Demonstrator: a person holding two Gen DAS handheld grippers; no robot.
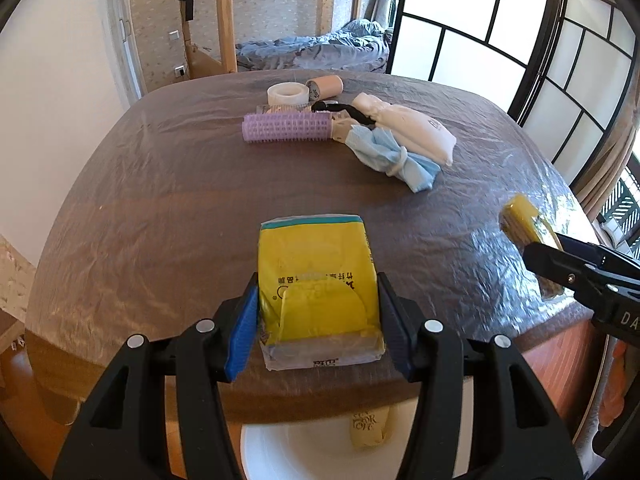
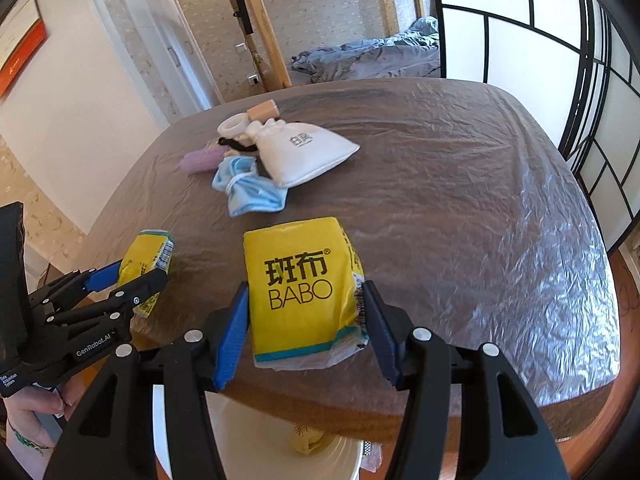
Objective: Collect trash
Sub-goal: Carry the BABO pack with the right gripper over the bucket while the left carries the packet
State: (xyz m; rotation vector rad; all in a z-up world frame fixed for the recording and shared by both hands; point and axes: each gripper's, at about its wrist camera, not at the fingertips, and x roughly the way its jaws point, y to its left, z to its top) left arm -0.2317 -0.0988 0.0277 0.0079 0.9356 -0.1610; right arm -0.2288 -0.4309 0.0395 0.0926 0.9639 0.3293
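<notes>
My left gripper (image 1: pixel 318 322) is shut on a yellow tissue pack (image 1: pixel 316 280) at the table's near edge; both show at the left of the right wrist view, gripper (image 2: pixel 132 280), pack (image 2: pixel 150 256). My right gripper (image 2: pixel 306 332) is shut on a second yellow tissue pack marked BABO (image 2: pixel 300 288), also at the near edge; this pack (image 1: pixel 524 224) and gripper (image 1: pixel 556 268) appear at the right of the left wrist view. A crumpled blue face mask (image 1: pixel 394 156) (image 2: pixel 248 190) lies farther back.
A white bin (image 1: pixel 320 452) (image 2: pixel 280 444) with a yellowish wad inside stands below the table's near edge. At the back lie a purple hair roller (image 1: pixel 286 128), a white pouch (image 2: pixel 308 152), a tape roll (image 1: pixel 287 94) and a beige cylinder (image 1: pixel 326 86). The table (image 2: pixel 480 200) wears plastic film.
</notes>
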